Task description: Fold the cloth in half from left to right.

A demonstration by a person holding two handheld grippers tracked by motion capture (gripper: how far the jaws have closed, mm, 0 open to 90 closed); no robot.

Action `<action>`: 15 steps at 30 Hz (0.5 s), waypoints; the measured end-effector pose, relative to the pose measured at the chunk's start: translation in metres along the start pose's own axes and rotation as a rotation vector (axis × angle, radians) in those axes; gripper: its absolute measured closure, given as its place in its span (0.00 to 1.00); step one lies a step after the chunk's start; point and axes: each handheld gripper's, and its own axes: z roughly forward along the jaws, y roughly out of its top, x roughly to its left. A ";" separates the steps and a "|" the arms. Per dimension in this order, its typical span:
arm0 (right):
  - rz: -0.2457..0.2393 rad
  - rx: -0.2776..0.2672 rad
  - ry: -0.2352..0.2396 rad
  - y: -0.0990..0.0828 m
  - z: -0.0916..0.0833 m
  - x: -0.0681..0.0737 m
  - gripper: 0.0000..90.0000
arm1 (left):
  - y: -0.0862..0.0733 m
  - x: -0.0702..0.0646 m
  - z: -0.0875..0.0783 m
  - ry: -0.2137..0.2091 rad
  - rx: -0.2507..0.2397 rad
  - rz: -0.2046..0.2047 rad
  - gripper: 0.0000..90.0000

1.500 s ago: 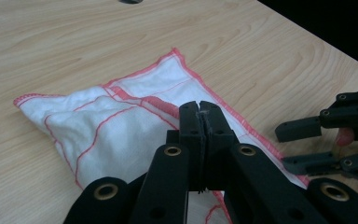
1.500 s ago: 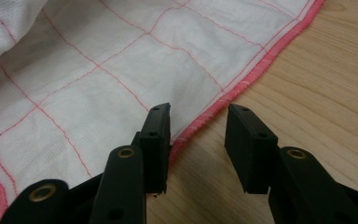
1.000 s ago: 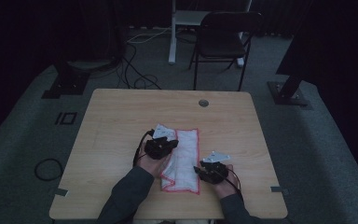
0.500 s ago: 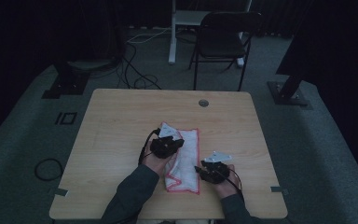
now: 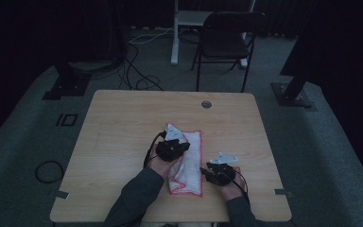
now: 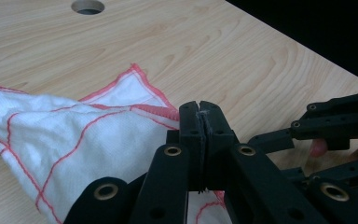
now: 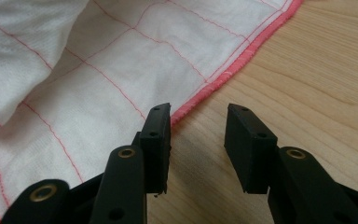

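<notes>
Since a second ago the left claw (image 5: 172,147) has carried its pinch of the white cloth (image 5: 190,156) toward the person's right, dragging the left part over the rest, so the cloth now lies narrower near the middle of the wooden surface (image 5: 123,127); a fold looks under way. The left claw's jaws are pressed together on the cloth's red-stitched hem. The right claw (image 7: 198,140) sits with jaws apart and empty, low over the surface just beside the cloth's right edge, seemingly ready to take it.
</notes>
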 end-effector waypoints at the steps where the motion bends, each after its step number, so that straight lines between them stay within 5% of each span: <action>1: 0.001 0.001 0.000 0.000 0.000 0.000 0.68 | 0.000 -0.001 0.000 -0.002 -0.001 0.000 0.99; 15: 0.007 0.008 0.005 0.000 0.002 -0.001 0.68 | 0.004 -0.013 0.007 -0.029 0.006 0.025 0.99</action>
